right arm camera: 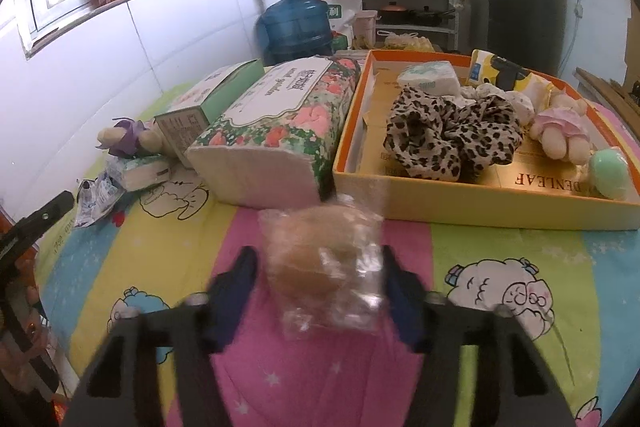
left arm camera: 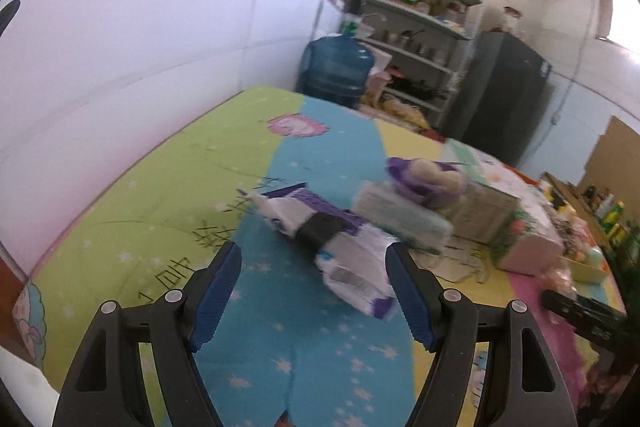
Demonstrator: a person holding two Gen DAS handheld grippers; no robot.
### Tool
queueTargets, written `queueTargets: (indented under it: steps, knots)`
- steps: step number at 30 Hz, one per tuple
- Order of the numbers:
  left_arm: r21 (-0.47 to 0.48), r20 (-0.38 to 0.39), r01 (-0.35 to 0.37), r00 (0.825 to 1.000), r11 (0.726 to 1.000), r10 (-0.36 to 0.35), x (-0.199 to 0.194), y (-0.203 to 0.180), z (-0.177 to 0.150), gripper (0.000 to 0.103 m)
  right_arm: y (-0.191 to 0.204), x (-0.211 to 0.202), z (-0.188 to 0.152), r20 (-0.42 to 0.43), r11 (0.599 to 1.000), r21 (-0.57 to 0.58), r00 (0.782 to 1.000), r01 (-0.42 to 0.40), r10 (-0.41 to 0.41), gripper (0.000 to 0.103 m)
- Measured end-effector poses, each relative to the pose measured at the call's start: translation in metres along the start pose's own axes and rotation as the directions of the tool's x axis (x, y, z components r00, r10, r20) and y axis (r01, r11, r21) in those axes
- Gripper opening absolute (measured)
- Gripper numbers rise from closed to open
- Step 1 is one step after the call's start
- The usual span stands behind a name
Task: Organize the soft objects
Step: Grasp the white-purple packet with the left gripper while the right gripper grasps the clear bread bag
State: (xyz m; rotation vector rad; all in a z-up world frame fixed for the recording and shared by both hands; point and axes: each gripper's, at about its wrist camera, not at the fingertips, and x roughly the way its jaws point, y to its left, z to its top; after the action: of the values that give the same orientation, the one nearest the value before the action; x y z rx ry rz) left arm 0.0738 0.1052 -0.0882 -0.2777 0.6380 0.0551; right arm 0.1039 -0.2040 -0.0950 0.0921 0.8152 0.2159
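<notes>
Clearly the first risk sits on the left: the left gripper (left arm camera: 314, 287) is spread wide over the striped cartoon tablecloth (left arm camera: 140, 195), its blue pads (left arm camera: 218, 291) clear of the crumpled white-and-purple packet (left arm camera: 320, 231), which lies between and just beyond the fingertips. That packet is thin, limp and skewed across the fingers, so a closing pinch could catch only a loose corner and let the rest sag or slide away; it also lies close to a small green tissue pack (left arm camera: 400, 215) carrying a purple plush toy (left arm camera: 424, 175), and a careless sweep could knock that stack over.

On the right, the right gripper (right arm camera: 320, 287) stands fairly wide too, with the clear-wrapped tan sponge (right arm camera: 320, 263) sitting between its pads. I cannot tell whether the pads press the wrapper or merely flank it, since this part is blurred. The film looks slippery, so in my judgement the sponge could squirt out of a light squeeze before reaching the orange-rimmed box (right arm camera: 460, 211). That box already holds a leopard-print scrunchie (right arm camera: 448, 135), a pink plush doll (right arm camera: 560, 135) and a green ball (right arm camera: 610, 173), leaving little free floor; a drop onto them could roll the ball, or the sponge could land outside, beside the floral tissue pack (right arm camera: 280, 131)
</notes>
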Motion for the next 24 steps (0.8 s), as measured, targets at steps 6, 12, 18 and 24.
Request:
queueTargets:
  steps: [6,12,18,24]
  knots:
    - [-0.057,-0.057,-0.02,0.998,0.998,0.017,0.024,0.007,0.005,0.076,0.0,0.001,-0.001,0.004,1.0,-0.004,1.0,-0.002,0.002,0.052]
    - [-0.039,-0.073,-0.028,0.997,0.999,0.025,0.036,0.003,0.005,0.029,0.001,0.001,-0.001,0.008,1.0,-0.007,1.0,-0.001,0.001,0.052]
    - [-0.03,-0.043,-0.014,0.999,0.999,0.013,0.033,0.004,0.006,0.016,0.002,0.001,-0.001,0.012,1.0,-0.001,1.0,-0.004,0.004,0.052]
    - [-0.032,0.022,-0.009,1.0,0.999,0.01,0.01,0.005,0.008,0.015,0.002,-0.001,-0.002,0.018,1.0,-0.005,1.0,-0.007,0.007,0.051]
